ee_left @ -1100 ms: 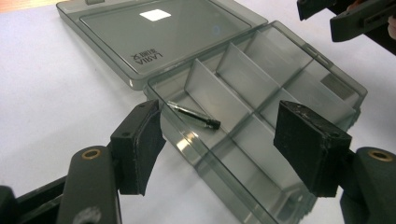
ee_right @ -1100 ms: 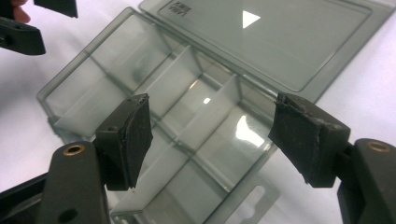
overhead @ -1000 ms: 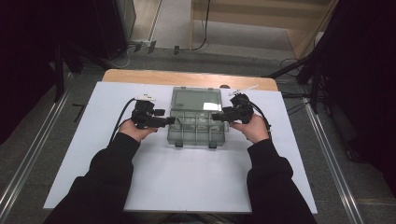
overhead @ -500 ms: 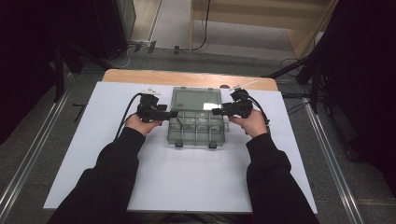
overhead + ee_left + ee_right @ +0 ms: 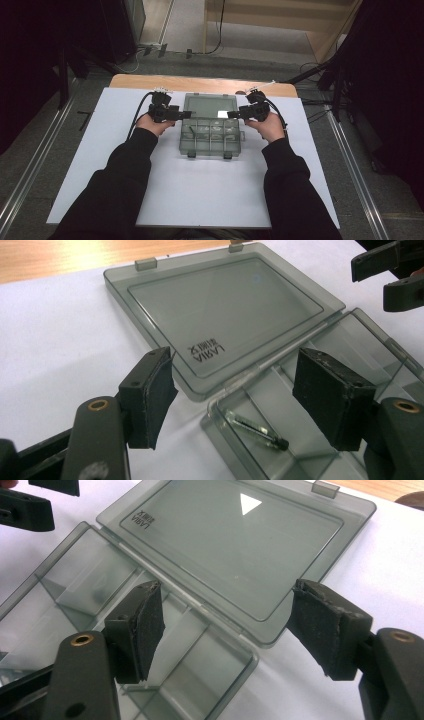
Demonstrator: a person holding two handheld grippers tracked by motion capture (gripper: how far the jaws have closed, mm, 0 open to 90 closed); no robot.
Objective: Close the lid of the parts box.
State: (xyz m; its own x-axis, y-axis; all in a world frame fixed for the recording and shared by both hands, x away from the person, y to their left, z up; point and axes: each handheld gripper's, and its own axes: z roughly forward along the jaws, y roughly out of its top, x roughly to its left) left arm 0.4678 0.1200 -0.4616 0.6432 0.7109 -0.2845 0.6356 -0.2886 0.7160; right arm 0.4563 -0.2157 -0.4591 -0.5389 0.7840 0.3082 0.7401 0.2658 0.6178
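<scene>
Both tools are spread wide with nothing between their pads. From above, the left tool [image 5: 186,114] sits at the left edge of the smoky clear plastic box [image 5: 211,136], about where the hinge runs, and the right tool [image 5: 231,114] faces it from the right edge at the same level, so the two point at each other across the box. Each is gripped by a hand in a dark sleeve reaching in from the near side.

That box lies open in the middle of the white sheet [image 5: 100,165] that covers the counter, with a strip of bare wood [image 5: 150,80] showing at the far edge. Its lid [image 5: 210,106] is folded back flat on the far side, and the divided tray is nearer the person, two latches on its near rim.

Looking along the left tool [image 5: 235,390], one pad [image 5: 152,390] hangs over the white sheet beside the lid's corner and the other over the tray, neither touching the plastic as far as I can tell. A small glass tube with a dark tip [image 5: 257,432] lies in the corner compartment below. Printed lettering shows on the lid.

Looking along the right tool [image 5: 227,625], the pads straddle the hinge end, one above the tray's compartments, the other past the lid's rim over the sheet
</scene>
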